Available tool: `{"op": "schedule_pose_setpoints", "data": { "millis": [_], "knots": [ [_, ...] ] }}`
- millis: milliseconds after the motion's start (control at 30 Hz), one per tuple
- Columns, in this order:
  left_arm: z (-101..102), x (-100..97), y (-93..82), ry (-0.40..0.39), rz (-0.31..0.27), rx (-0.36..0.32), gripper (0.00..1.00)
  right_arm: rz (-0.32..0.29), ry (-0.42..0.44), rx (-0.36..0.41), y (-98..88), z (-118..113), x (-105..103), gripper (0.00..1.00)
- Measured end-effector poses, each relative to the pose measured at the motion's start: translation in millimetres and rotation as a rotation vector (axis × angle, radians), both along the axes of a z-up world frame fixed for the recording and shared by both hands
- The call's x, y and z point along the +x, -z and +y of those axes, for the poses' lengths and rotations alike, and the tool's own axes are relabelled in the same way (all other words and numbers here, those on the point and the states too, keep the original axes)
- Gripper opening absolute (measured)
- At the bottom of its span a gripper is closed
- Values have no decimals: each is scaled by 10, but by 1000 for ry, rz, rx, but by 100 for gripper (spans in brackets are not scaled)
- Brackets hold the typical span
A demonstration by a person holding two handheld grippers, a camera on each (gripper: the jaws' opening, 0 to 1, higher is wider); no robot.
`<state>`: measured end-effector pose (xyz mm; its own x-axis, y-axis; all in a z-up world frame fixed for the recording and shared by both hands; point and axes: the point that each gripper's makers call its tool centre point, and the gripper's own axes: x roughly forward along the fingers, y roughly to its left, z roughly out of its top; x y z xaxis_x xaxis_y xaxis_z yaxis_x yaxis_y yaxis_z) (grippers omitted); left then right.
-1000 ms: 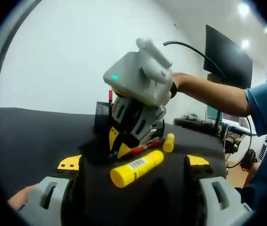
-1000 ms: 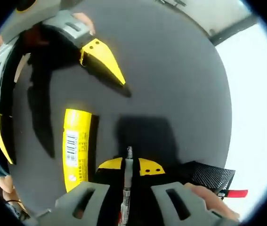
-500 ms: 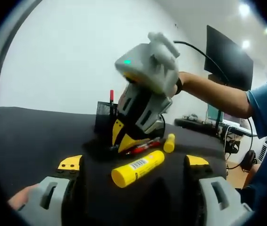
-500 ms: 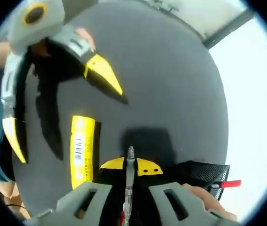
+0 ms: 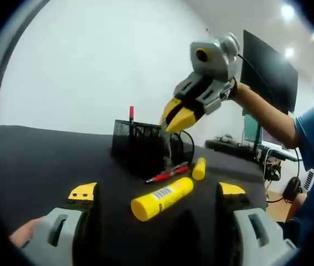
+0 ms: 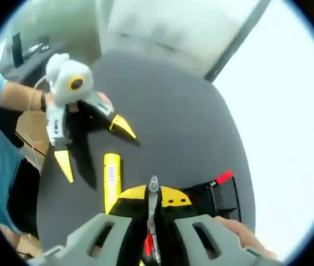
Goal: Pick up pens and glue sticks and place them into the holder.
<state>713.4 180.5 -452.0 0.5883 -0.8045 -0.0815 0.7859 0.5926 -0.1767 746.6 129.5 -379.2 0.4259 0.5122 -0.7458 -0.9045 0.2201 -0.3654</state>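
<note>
Gripping a grey pen [image 6: 152, 208] in my right gripper [image 6: 153, 195] above the holder [image 5: 140, 151] (black mesh); left gripper [image 5: 157, 191] spread wide.

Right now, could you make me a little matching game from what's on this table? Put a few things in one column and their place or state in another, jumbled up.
Things:
1. big yellow glue stick
2. silver pen
3. red pen
4. left gripper

Places or states:
A. lying beside the black holder
B. clamped in the right gripper
C. lying between two open jaws
D. open and holding nothing

Pairs: 1-C, 2-B, 3-A, 4-D
</note>
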Motion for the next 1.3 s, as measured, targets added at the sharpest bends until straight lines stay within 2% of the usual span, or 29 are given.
{"op": "schedule_pose_setpoints", "data": {
  "millis": [167, 333, 600, 700, 833, 1000, 1300],
  "knots": [
    [4, 4, -6, -4, -3, -4, 85, -25, 18, 57, -236, -86, -93, 4],
    [6, 0, -8, -5, -4, -2, 85, -22, 36, 142, -433, -142, -121, 4],
    [-4, -5, 4, -2, -4, 7, 84, -23, 77, 305, -827, -200, -30, 4],
    [-2, -4, 3, -2, -4, 6, 84, -43, 98, 334, -954, -225, 67, 4],
    [6, 4, -1, -6, -4, 3, 84, -76, 132, 345, -1037, -250, 221, 4],
    [14, 13, 0, -11, -5, 4, 84, -85, 151, 367, -1097, -231, 364, 4],
    [16, 23, 6, -13, -2, 5, 85, -122, 198, 391, -1123, -251, 626, 4]
  ]
}}
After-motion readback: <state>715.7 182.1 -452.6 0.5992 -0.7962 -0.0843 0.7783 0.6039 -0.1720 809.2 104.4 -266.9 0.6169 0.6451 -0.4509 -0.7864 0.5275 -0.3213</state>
